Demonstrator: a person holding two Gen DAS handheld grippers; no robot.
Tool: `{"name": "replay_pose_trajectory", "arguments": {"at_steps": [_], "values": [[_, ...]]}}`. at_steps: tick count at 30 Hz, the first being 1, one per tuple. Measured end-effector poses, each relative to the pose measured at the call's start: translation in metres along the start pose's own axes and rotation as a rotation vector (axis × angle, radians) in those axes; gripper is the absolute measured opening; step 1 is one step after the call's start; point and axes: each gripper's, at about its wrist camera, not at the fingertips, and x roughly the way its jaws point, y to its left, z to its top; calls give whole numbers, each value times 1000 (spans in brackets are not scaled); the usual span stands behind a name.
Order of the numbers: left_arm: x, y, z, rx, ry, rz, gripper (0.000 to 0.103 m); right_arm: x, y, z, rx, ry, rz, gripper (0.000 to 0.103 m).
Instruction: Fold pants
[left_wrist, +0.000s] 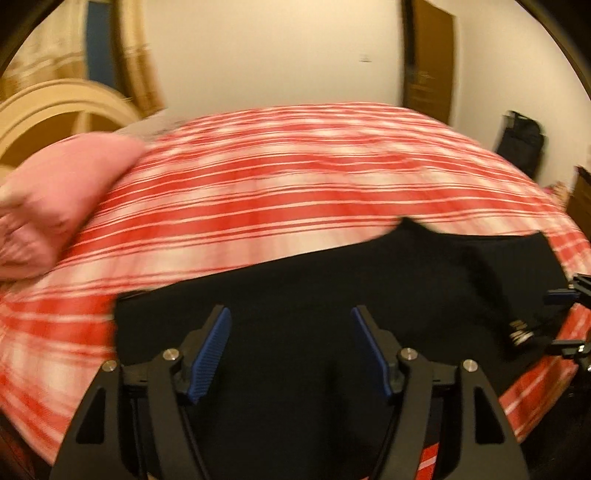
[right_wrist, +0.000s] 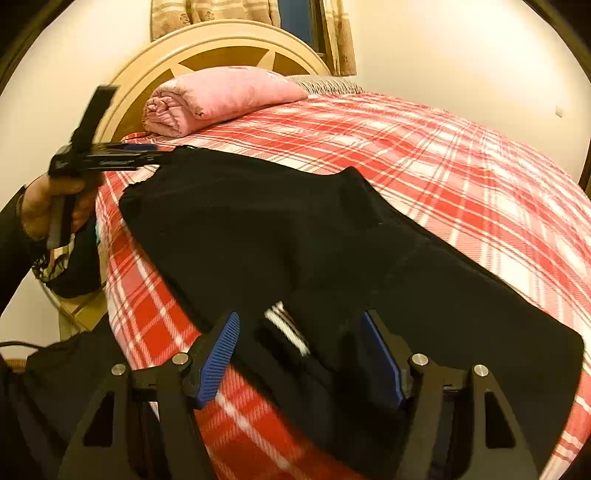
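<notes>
Black pants (right_wrist: 295, 229) lie spread flat on a red and white plaid bedspread (right_wrist: 461, 177), along the bed's near side. My right gripper (right_wrist: 300, 317) hovers open over their near end, where a white striped patch (right_wrist: 288, 328) shows between the blue pads without touching them. My left gripper (left_wrist: 290, 312) is open above the pants (left_wrist: 332, 295) with nothing pinched; this view is motion-blurred. In the right wrist view a hand (right_wrist: 55, 206) holds the left gripper (right_wrist: 155, 151) at the pants' far corner, near the pillow end.
A rolled pink blanket (right_wrist: 221, 99) lies at the head of the bed by the cream headboard (right_wrist: 221, 40). A chair with clothes (right_wrist: 74, 280) stands beside the bed on the left. A black bag (left_wrist: 521, 144) leans by the far wall.
</notes>
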Motion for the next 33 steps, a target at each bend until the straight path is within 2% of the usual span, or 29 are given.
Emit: {"name": "replay_pose_trajectory", "arguments": {"at_steps": [1,5,7,9,11,14,19,25,28,30,31,33], "values": [[-3,12,-3,-16,3,26,70,7,1,-2,13,27,25,69],[-5,67,-25,-113,34,140,70,10,22,-14,-127,38,-75,71],[-2,85,-36,-158,44,153,70,3,19,-13,-106,36,-50,71],[7,103,-47,-222,61,115,70,-12,8,-13,-44,-11,10,71],[17,112,-55,-288,70,28,70,-24,0,-14,5,-50,38,71],[27,109,-59,-338,85,-52,70,-35,-5,-18,34,-88,42,71],[38,116,-58,-406,67,-123,70,-31,3,-20,30,-89,44,71],[36,114,-54,-352,62,-81,74,-29,15,-28,-2,-85,60,71],[39,119,-58,-396,76,-114,74,-31,18,-27,-8,-94,65,71],[39,118,-57,-394,83,-135,60,-32,18,-27,-8,-100,67,71],[37,117,-56,-389,82,-169,45,-32,18,-27,-6,-100,67,71],[35,113,-55,-377,86,-180,35,-32,17,-27,-6,-97,66,71]]}}
